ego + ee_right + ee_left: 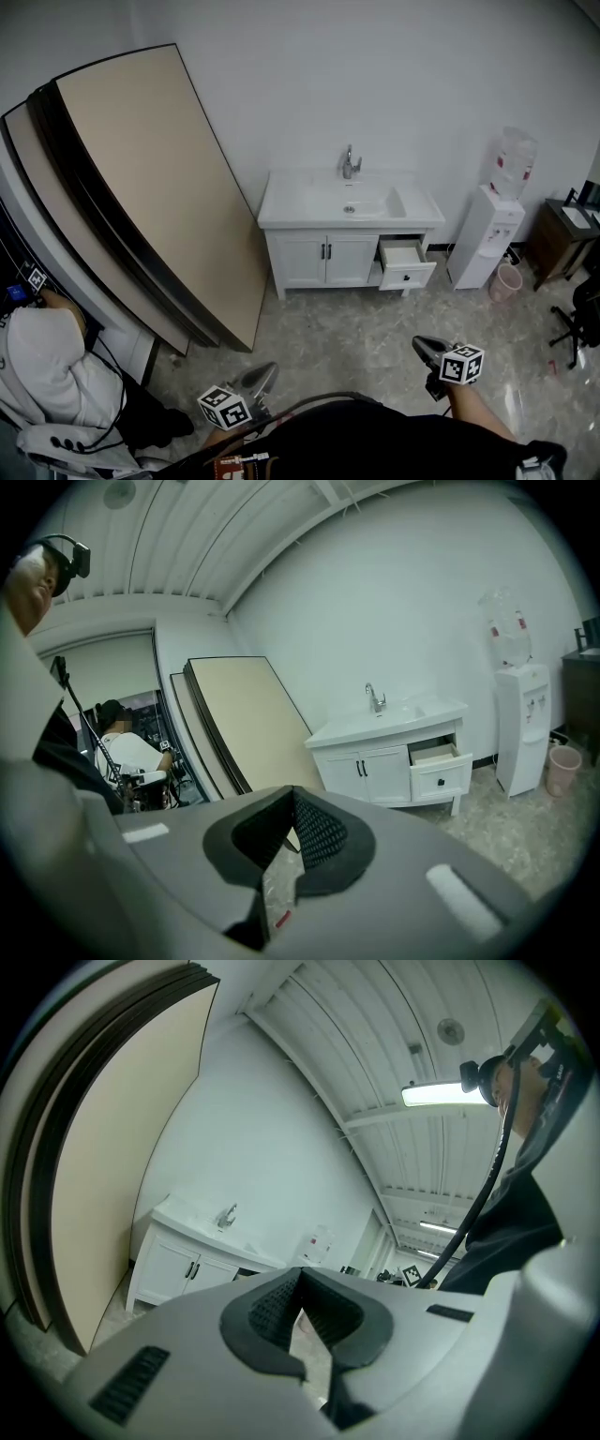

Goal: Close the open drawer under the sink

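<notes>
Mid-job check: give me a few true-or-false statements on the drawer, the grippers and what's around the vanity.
The drawer is open. True.
The drawer sits at the vanity's left end. False: it is at the right end, beside the two doors.
The right gripper touches the drawer. False: it is far short of it, jaws shut and empty.
A water dispenser stands right of the vanity. True.

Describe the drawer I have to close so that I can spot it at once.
Against the white back wall stands a white vanity with a sink on top. The drawer is at its right end, next to the water dispenser. It alone is pulled out, with one black knob, while the two doors to its left are shut.
</notes>
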Tool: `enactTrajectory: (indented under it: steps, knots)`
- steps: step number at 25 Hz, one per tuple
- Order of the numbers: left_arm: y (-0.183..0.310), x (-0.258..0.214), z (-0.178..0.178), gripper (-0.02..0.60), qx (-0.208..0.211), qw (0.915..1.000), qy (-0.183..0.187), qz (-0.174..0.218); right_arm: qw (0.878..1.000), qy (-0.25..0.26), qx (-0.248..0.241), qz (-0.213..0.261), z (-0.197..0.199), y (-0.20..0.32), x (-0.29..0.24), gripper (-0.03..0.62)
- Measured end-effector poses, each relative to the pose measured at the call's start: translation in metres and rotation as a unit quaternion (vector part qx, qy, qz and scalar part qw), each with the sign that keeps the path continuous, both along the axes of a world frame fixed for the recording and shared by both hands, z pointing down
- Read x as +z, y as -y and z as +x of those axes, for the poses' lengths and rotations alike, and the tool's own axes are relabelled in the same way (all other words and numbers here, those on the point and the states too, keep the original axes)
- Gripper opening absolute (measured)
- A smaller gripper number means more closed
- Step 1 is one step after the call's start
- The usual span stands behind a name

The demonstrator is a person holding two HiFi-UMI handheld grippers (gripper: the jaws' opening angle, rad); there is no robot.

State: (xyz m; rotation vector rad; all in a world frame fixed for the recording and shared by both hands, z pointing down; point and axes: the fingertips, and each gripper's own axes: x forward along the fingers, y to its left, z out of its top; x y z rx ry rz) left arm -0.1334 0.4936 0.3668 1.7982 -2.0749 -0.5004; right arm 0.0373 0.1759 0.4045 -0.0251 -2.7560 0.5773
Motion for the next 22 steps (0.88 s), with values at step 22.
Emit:
enactTrajectory:
  steps: [22]
  knots:
    - [0.235, -0.03, -0.1, 0.0, -0.082, 0.9962, 0.022, 0.018, 0.995, 0.033, -0.089, 0.015, -0.163, 0.252, -0.025, 0.002]
